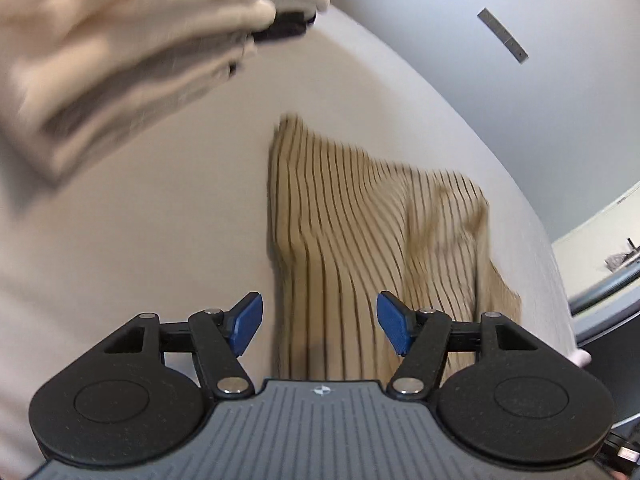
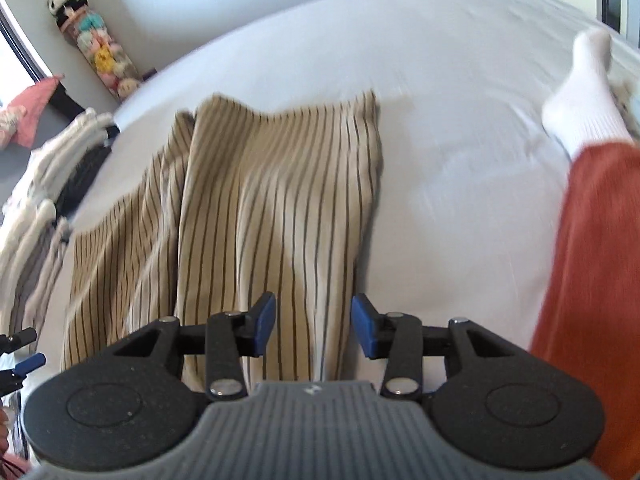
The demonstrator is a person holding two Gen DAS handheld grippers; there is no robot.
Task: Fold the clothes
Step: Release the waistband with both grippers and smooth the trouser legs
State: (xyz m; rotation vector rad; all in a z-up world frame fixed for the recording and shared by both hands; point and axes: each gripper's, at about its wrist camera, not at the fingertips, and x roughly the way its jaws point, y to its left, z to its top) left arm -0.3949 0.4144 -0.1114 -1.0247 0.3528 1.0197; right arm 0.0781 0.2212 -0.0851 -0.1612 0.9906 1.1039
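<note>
Folding is partway: striped shirt (image 2: 276,208) lies on the bed (image 2: 440,120), both claws (image 1: 319,326) (image 2: 313,326) apart, empty, next must grab an edge.

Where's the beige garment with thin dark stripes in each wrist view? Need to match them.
Left wrist: beige striped garment lies centre to right, beyond the open left hand-held gripper.
Right wrist: it fills centre-left, directly ahead of the open right hand-held gripper.
Shared landmark: the white bed sheet beneath it.
</note>
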